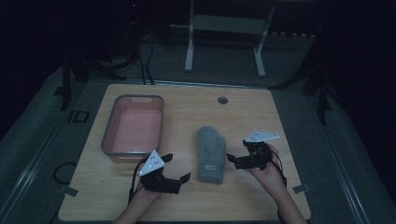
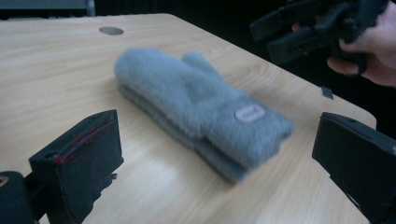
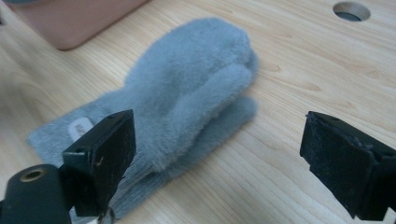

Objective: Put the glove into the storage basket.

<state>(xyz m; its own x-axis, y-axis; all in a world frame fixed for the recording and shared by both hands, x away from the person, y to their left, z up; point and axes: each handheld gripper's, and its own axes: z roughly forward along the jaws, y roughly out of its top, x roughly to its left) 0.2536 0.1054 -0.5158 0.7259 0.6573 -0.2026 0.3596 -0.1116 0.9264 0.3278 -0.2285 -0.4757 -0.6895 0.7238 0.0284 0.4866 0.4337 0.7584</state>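
A pair of fluffy grey mittens (image 1: 210, 154) lies stacked on the wooden surface (image 1: 243, 116), between the two claws and right of a pink basin (image 1: 134, 128) with a grey rim. The left claw (image 1: 175, 169) hovers near the cuff, jaws spread wide and empty. The right claw (image 1: 238, 158) sits just beside the mittens' other side, jaws likewise apart. The left gripper view reveals a small white label (image 2: 250, 113) on the cuff and two layers; the right gripper view shows the thumb (image 3: 215, 93) and a round hole (image 3: 351, 10) in the surface.
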